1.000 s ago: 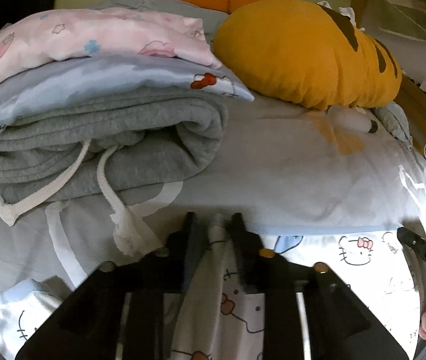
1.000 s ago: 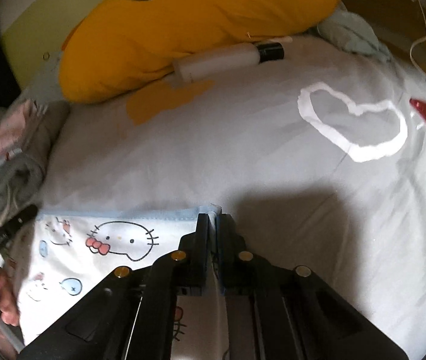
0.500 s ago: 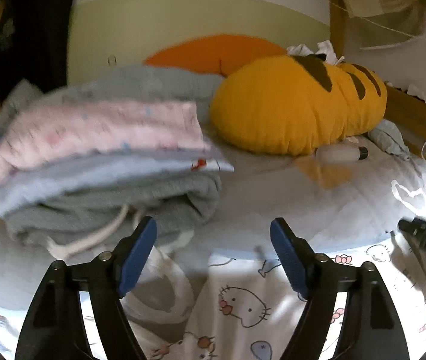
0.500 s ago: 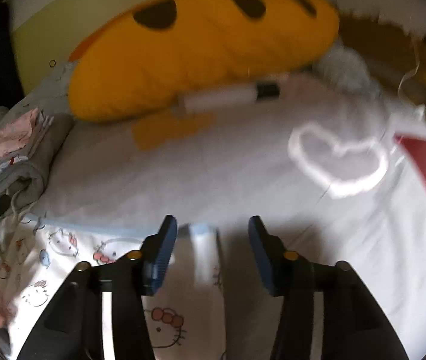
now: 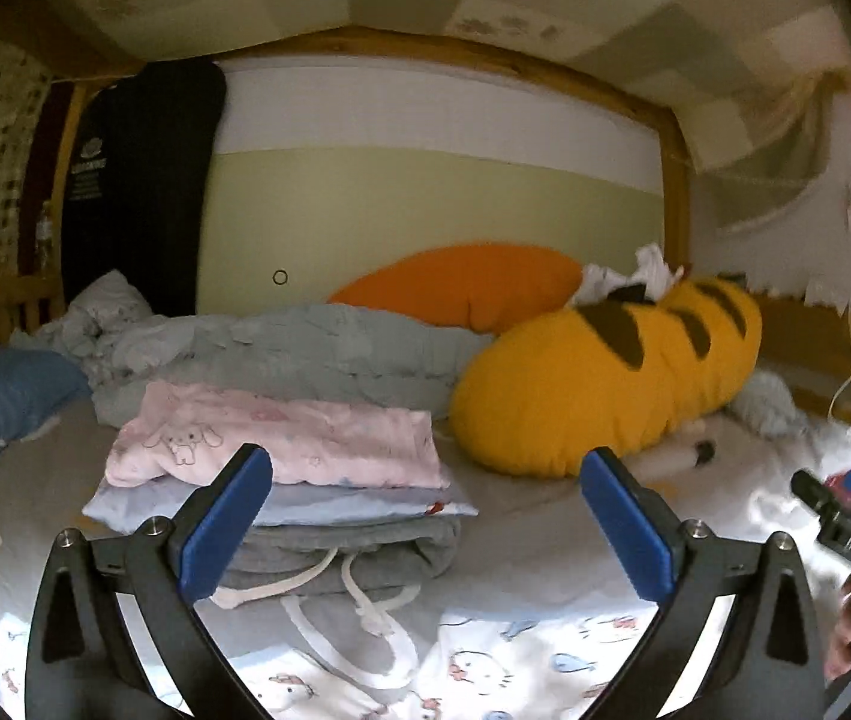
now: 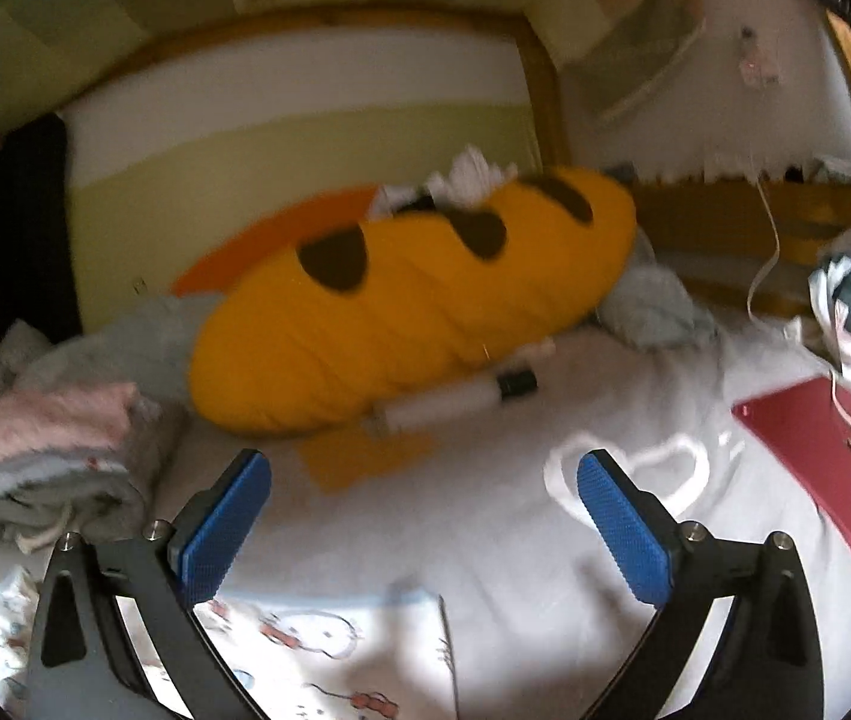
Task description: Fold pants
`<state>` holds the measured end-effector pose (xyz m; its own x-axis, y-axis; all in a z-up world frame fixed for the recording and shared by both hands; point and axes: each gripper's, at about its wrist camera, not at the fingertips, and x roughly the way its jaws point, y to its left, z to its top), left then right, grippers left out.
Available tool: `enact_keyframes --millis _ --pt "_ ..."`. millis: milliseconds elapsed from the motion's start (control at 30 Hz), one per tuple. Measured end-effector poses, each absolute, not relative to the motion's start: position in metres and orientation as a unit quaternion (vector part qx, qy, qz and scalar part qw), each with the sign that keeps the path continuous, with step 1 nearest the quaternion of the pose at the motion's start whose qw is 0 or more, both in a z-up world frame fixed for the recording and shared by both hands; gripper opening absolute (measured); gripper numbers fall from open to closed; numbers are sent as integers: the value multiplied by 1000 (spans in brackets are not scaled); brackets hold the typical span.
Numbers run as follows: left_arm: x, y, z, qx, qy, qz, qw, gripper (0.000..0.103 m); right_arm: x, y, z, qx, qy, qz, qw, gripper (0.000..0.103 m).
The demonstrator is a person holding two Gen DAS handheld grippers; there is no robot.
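Observation:
The white pants with a cat print [image 5: 521, 660] lie flat on the grey bed sheet [image 5: 521, 546], below both grippers; they also show in the right wrist view [image 6: 329, 648]. My left gripper [image 5: 425, 516] is open and empty, raised above the pants. My right gripper [image 6: 424, 519] is open and empty, raised above the pants' far edge. Part of the right gripper [image 5: 845, 528] shows at the right edge of the left wrist view.
A stack of folded clothes [image 5: 281, 480] lies at the left, with grey drawstring pants at the bottom. A yellow loaf-shaped pillow [image 6: 413, 312], an orange pillow [image 5: 467, 282], a white tube [image 6: 455, 402] and a red tablet [image 6: 827, 462] lie on the bed.
Both grippers were shut on the pants' edge, then opened, let go and lifted up and back. The pants now lie on the sheet.

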<state>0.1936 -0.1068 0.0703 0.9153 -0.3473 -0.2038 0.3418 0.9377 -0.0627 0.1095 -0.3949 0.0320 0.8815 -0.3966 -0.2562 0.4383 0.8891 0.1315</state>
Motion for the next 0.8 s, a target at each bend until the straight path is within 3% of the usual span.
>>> enact_keyframes --millis 100,333,633,800 --pt "172 -100 89 -46 84 -192 977 102 99 -383 46 82 100 -218 967 102" --pt "115 -97 131 16 22 -119 992 102 61 -349 78 39 21 -191 981 102" --pt "52 -75 162 4 -30 -147 989 102 38 -303 103 -16 12 -154 988 102" --pt "9 -57 160 14 -44 -148 988 102 17 -287 118 26 -5 -100 995 102"
